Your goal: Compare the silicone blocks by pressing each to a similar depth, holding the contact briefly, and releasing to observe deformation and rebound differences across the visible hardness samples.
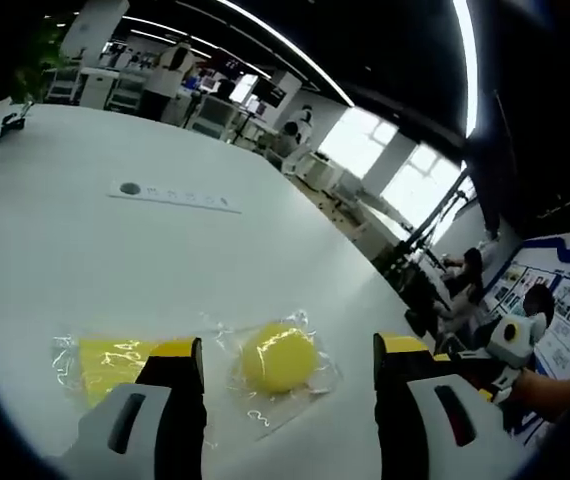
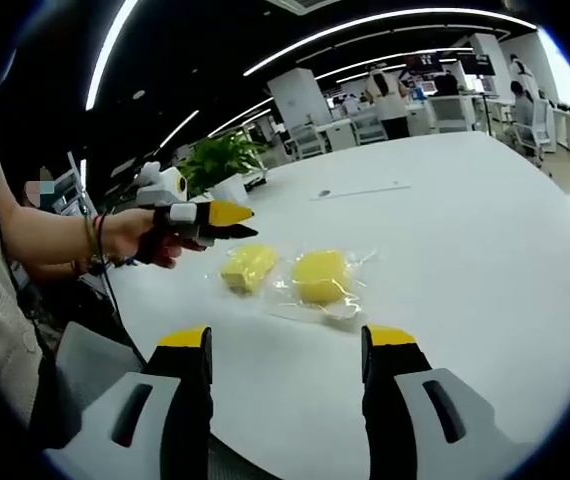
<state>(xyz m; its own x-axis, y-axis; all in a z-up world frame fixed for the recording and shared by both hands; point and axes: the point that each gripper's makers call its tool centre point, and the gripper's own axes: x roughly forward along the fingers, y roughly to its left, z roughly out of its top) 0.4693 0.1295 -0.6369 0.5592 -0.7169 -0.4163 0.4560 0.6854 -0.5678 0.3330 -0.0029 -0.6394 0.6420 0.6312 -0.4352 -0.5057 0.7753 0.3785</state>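
Two yellow silicone blocks lie in clear bags on the white table [image 1: 85, 260]. The round block [image 1: 278, 357] sits just ahead of my left gripper [image 1: 290, 352], between its open jaws. The squarer block [image 1: 105, 365] lies to its left, partly hidden behind the left jaw. In the right gripper view the round block [image 2: 321, 275] and the squarer block [image 2: 248, 267] lie side by side, well ahead of my open, empty right gripper [image 2: 287, 340]. A hand holds the left gripper [image 2: 237, 222] just left of the blocks. The right gripper [image 1: 510, 340] shows at the table's right edge.
A flat white power strip [image 1: 173, 196] [image 2: 360, 190] lies further back on the table. A potted plant [image 2: 220, 155] stands at the table's far end. The table's curved edge [image 1: 395, 290] runs close to the right of the blocks. People and desks fill the office behind.
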